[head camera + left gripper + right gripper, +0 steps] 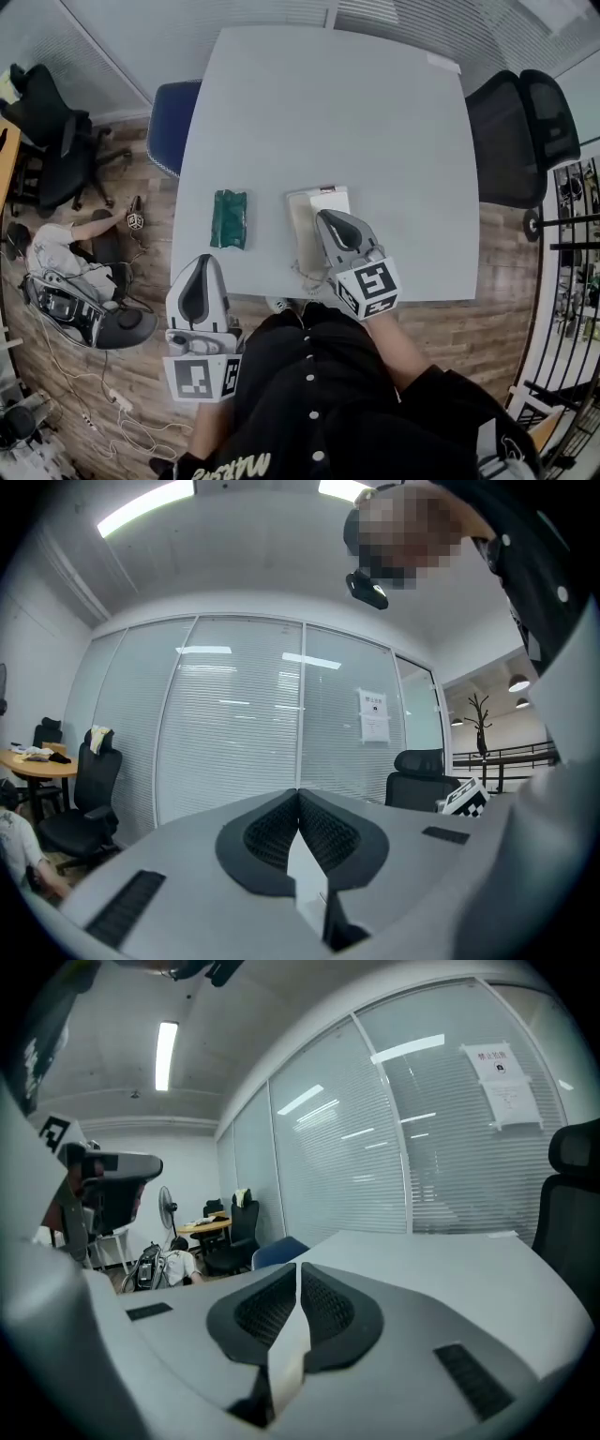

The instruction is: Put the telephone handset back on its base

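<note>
The room was evenly bright. Strip lamps point(145, 506) in the ceiling shone above the left gripper point(298, 792), and the glass wall point(234, 733) beyond its jaws mirrored them as pale bars. Every view bent strongly at the edges, with dark corners. Shadows on the table point(375, 112) near the right gripper point(326, 217) were faint.

Table point(375, 112): pale grey, plain. Telephone point(305, 220): off-white. Packet point(229, 218): dark green, mottled. Chair point(172, 122): blue. Floor point(487, 319): brown wood-plank pattern.

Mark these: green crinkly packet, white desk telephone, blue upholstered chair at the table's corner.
green crinkly packet point(229, 218), head view, its middle.
white desk telephone point(302, 225), head view, its uncovered left side.
blue upholstered chair point(171, 127), head view, middle of the visible part.
</note>
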`<state>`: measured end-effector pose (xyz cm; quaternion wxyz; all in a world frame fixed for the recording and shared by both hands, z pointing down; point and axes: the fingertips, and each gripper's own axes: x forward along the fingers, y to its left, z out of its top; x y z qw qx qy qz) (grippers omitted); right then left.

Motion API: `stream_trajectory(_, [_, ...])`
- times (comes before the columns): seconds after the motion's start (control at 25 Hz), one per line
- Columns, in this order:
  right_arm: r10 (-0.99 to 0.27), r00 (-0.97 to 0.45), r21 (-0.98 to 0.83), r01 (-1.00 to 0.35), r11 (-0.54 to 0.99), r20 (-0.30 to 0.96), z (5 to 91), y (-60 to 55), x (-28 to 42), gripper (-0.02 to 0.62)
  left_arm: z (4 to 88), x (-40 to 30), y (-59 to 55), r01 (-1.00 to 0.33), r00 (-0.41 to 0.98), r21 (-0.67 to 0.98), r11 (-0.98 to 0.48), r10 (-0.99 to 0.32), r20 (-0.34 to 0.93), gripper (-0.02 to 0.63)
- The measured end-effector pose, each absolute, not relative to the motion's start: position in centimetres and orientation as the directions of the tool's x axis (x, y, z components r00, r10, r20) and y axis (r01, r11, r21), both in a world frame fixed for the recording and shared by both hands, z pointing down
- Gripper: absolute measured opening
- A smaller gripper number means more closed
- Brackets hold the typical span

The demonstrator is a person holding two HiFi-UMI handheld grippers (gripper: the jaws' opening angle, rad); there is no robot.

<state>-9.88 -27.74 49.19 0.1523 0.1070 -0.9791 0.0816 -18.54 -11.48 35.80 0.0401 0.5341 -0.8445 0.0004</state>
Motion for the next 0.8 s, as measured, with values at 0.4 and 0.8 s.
stream_trajectory(0.4, [-0.234,-0.964,-0.092,-0.247,0.965,0.129,39.8,-30.9,-7.3,0.037,34.5,-18.9,-12.0,-0.906,-0.423,0.022,0.423,-0.906,0.017,0.015])
stream_trajectory(0.8, [-0.348,-0.936,-0.102,-0.352,0.931,0.049,35.6,-33.7,-4.3,0.037,32.8,-19.0,-12.7,-0.907,-0.421,0.019,0.421,-0.905,-0.051,0.015])
